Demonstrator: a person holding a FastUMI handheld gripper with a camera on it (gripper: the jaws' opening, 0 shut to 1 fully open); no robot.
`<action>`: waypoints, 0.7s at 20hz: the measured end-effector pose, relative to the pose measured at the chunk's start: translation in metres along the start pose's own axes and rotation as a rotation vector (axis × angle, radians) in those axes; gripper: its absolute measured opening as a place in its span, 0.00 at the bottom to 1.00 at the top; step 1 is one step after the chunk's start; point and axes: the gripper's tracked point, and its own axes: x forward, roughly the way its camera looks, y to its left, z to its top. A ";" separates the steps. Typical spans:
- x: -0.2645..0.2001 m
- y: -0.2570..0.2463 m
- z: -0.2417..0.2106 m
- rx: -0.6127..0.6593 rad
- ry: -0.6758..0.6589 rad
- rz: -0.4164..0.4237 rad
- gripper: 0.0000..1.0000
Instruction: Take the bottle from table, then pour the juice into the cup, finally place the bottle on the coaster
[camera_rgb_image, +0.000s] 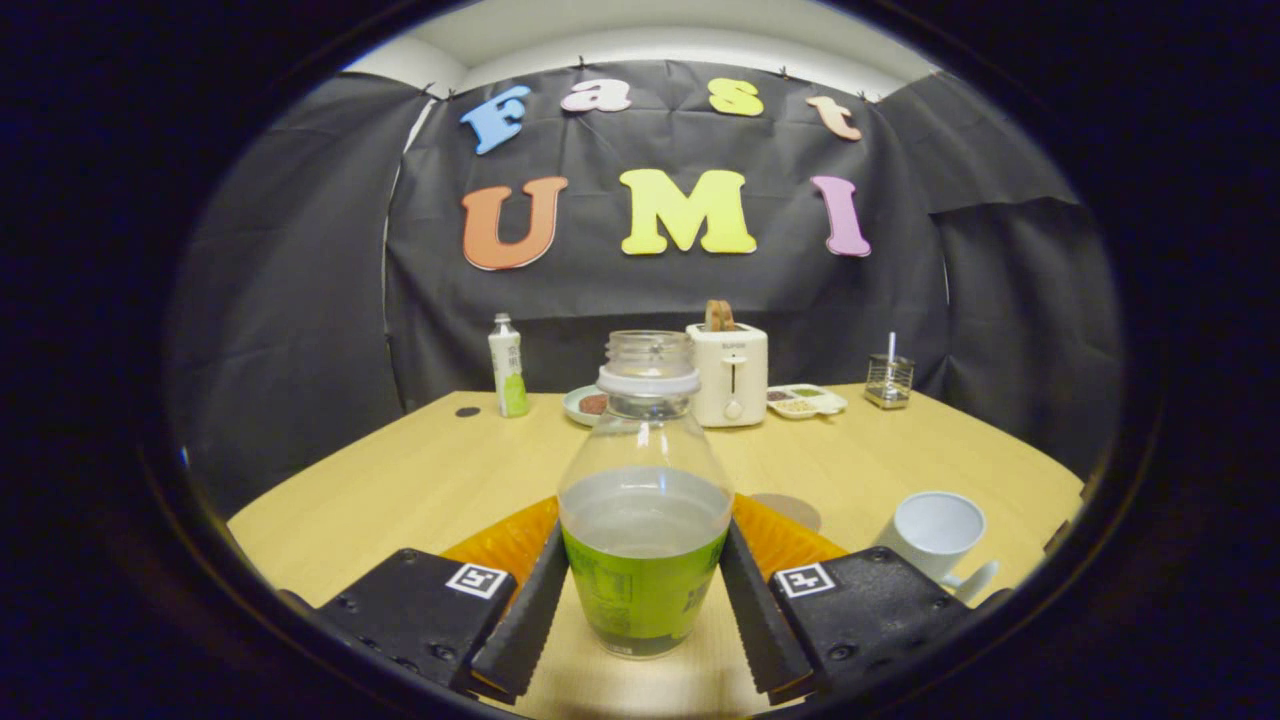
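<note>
**A:** What could have gone wrong for you at that point?

**B:** Mostly a spill. The bottle (645, 500) had no cap on, its mouth stood open, and the juice reached about halfway up. It stood upright on the table (420, 480), low in the centre of the frame, and you had it low down, around the green label. Tilt it too fast toward the cup (933, 535) and, by my reckoning, the juice would have come out in a rush or missed the rim. The clear wall looked smooth too, so a weak squeeze could have let it slide or turn as you lifted.

**A:** And the jaws?

**B:** You had the gripper (640, 610) set to about the bottle's own width, one finger along each side of the label. Both fingers looked to be touching it, so I judged it clenched on the bottle, though how hard you pressed I could not tell.

**A:** Anything near enough to bump?

**B:** The cup lay to the lower right, just beyond your right finger, tipped so its mouth faced you. A wide swing might have knocked it. The orange coaster (510, 540) showed just behind the bottle, on both sides of it, so the last placing was close by. The toaster (728, 372) and second bottle (507, 366) stood well apart at the far edge.
</note>
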 end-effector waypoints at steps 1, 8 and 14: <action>-0.001 0.001 0.002 0.021 -0.004 0.007 0.83; -0.011 0.002 0.005 0.135 -0.029 0.062 0.82; -0.019 0.005 0.013 0.335 -0.065 0.127 0.83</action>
